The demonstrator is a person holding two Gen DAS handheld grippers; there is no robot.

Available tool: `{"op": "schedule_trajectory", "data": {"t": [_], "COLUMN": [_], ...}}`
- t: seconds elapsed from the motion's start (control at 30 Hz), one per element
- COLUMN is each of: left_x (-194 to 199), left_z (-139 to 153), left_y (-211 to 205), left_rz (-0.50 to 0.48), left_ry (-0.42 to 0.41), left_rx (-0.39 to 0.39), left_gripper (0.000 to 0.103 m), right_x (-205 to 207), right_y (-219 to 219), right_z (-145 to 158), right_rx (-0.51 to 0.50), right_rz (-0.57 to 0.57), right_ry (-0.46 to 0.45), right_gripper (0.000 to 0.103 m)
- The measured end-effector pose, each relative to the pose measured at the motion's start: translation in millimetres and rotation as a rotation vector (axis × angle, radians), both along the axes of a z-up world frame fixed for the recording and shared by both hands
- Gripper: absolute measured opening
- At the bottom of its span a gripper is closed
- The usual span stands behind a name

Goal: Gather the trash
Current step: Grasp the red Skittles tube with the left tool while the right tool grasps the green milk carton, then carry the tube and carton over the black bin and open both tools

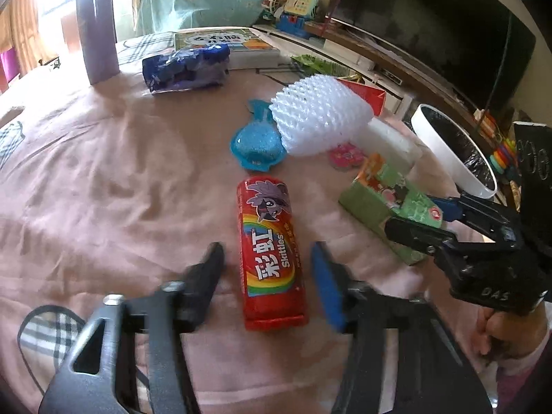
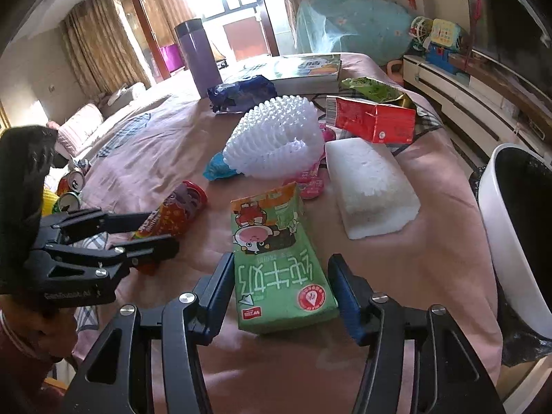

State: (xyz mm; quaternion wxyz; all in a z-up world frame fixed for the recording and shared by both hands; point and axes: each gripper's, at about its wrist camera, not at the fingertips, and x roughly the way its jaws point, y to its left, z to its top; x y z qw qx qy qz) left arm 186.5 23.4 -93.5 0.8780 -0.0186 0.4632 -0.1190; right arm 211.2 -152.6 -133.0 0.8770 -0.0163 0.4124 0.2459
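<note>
Both tools released: my left tool [image 1: 267,276] straddles the Skittles tube [image 1: 269,252], my right tool [image 2: 281,293] the green milk carton [image 2: 279,258], lined up for lengthwise grips toward the white bin [image 2: 500,241].

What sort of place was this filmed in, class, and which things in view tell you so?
Most likely a lived-in home room, a living room or bedroom. A pink cloth covers the surface that holds the litter, a dark TV screen stands on a low cabinet, and curtains frame a bright window.
</note>
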Motion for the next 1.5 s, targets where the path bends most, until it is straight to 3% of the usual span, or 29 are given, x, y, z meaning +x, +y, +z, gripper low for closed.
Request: {"op": "schedule_trajectory", "data": {"t": [0.33,0.83,1.17,1.5], "left_x": [-22.0,-13.5,8.7,31.3], "left_z": [19.3,48.9,54.7,63.1], "left_y": [-41.9,-137.1,-181.4,-212.4], "left_rz": [-0.105,-0.283,-0.331,-0.355], "left_ry": [-0.065,-0.107,-0.080,-0.085], "left_rx": [-0.005,-0.048,-0.075,-0.053], "left_gripper": [0.034,0.034,0.034,0.034], "right_x": [-37.4,-57.5,-48.8,-31.1], "right_y": [-54.6,-165.9,-198.8,-217.3], "right_z": [20.0,46.1,51.2,54.2], "right_rx": [0.137,0.212,0.217,0.207], "right_rz": [-0.139,-0.406,-0.470,-0.497], "right_ry": [-0.035,-0.101,-0.118,-0.123], "right_gripper": [0.052,0.052,0.052,0.052]}}
